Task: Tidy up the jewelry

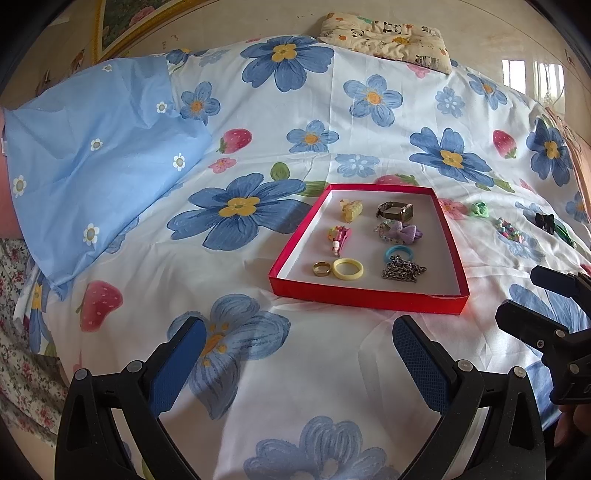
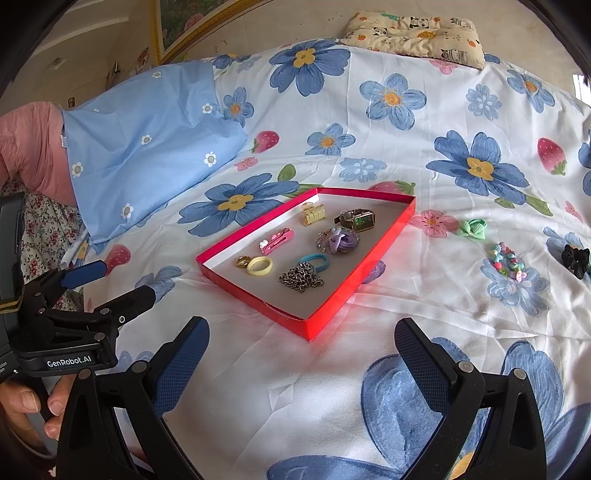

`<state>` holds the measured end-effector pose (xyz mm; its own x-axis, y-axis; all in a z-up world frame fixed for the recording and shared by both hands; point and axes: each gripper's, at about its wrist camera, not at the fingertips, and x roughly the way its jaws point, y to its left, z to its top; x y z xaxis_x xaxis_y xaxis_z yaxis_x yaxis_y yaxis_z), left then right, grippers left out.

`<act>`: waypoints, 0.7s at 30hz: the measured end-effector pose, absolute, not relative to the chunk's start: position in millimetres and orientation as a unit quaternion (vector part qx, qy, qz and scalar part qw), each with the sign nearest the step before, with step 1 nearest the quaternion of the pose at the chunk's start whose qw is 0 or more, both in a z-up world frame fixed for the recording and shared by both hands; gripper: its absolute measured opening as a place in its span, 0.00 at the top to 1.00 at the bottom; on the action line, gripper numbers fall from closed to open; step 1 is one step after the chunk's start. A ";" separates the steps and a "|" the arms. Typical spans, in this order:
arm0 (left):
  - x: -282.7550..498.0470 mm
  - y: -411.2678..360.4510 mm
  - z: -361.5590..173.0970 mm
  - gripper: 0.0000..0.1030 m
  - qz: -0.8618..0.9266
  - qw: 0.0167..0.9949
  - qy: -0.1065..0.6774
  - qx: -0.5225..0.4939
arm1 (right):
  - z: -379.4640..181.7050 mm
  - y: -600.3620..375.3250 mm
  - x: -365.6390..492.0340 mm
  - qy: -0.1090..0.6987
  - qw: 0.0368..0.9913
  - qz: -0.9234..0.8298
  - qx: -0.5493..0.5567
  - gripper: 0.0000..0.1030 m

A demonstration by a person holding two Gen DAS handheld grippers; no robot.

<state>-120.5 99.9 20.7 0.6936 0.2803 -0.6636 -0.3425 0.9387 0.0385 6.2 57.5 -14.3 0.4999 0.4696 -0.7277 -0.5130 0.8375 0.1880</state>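
1. At far left a light blue pillow (image 1: pixel 92 155) with small white daisies lies on the flower-and-strawberry bedsheet (image 1: pixel 332 110); the right wrist view shows a pink sleeve (image 2: pixel 29 147) just beyond it.
2. The left gripper (image 1: pixel 299 332) hangs above bare sheet in front of the tray, jaws spread wide with nothing between the blue pads.
3. A shallow red tray (image 1: pixel 295 240) sits in the middle of the bed. Its left column holds, from far to near, a yellow claw clip (image 1: pixel 350 210), a pink hair clip (image 1: pixel 340 238), then a gold ring (image 1: pixel 319 268) just beside a pale yellow ring (image 1: pixel 348 269).
4. Its right column holds a wristwatch (image 1: pixel 395 211), a purple bow hair tie (image 1: pixel 400 230), and a blue ring (image 1: pixel 398 253) touching a heap of metal chain (image 1: pixel 404 273).
5. Right of the tray, loose on the sheet, lie a green bow hair tie (image 2: pixel 472 226), a colourful bead bracelet (image 2: pixel 506 262) and a black scrunchie (image 2: pixel 576 258), each well apart from the next.
6. The right gripper (image 2: pixel 301 332) hovers over the sheet near the tray's near corner, jaws likewise spread and empty.
7. Against the headboard, a panda-print cushion (image 2: pixel 417 33) rests at the bed's far edge.
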 end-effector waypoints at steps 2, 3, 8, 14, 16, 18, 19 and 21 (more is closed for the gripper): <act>-120.2 99.6 20.9 0.01 0.169 0.919 0.352 -0.044 | -14.2 56.3 6.9 0.412 0.866 0.283 -0.026 0.02; -120.2 99.6 20.7 0.01 0.169 0.920 0.352 -0.044 | -14.3 56.6 6.7 0.412 0.866 0.283 -0.025 0.02; -120.2 99.1 20.9 0.01 0.168 0.919 0.353 -0.043 | -14.3 56.0 7.0 0.412 0.866 0.283 -0.025 0.02; -120.4 98.8 21.1 0.01 0.169 0.919 0.353 -0.044 | -10.3 61.0 4.5 0.411 0.865 0.287 -0.027 0.02; -120.1 98.3 20.5 0.01 0.168 0.919 0.353 -0.043 | -10.2 61.7 4.3 0.411 0.865 0.287 -0.027 0.02; -119.8 98.4 20.8 0.01 0.167 0.919 0.354 -0.042 | -10.2 62.1 4.2 0.411 0.865 0.287 -0.027 0.02; -119.6 98.6 20.9 0.01 0.167 0.919 0.354 -0.042 | -10.6 60.4 5.0 0.411 0.865 0.287 -0.027 0.02; -118.9 98.3 20.5 0.01 0.166 0.920 0.353 -0.041 | -10.4 60.9 4.8 0.411 0.865 0.287 -0.027 0.02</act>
<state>-118.9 98.3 20.5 0.6948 0.2767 -0.6638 -0.3348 0.9413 0.0419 4.8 60.9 -10.4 0.4977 0.4744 -0.7262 -0.5183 0.8339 0.1895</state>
